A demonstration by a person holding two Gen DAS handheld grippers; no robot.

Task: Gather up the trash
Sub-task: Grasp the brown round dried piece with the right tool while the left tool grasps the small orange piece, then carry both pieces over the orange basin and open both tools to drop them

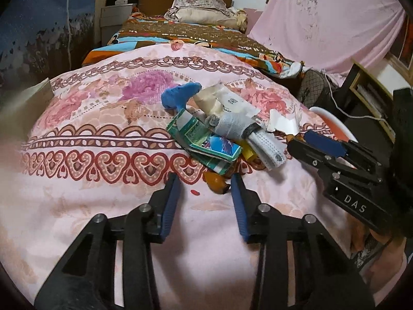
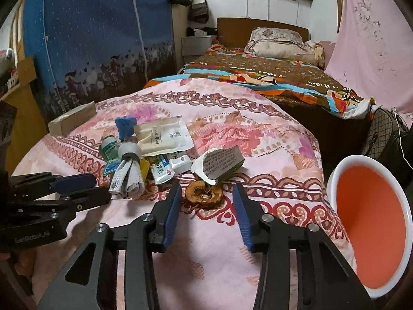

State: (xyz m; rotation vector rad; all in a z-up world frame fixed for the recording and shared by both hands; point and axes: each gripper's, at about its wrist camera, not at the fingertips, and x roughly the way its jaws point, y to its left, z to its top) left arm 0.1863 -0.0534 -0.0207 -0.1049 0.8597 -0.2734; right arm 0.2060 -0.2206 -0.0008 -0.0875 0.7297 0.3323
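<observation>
My left tongs (image 1: 206, 183) point forward and slightly down, jaws spread wide, the blue pads (image 1: 170, 206) parallel with nothing between them. My right tongs (image 2: 206, 193) take a matching pose, jaws likewise apart, blue pads (image 2: 242, 217) facing each other. In the left wrist view, the right tongs (image 1: 304, 139) enter from the right edge, tilted left. In the right wrist view, the left tongs (image 2: 100, 187) enter from the left edge.
</observation>
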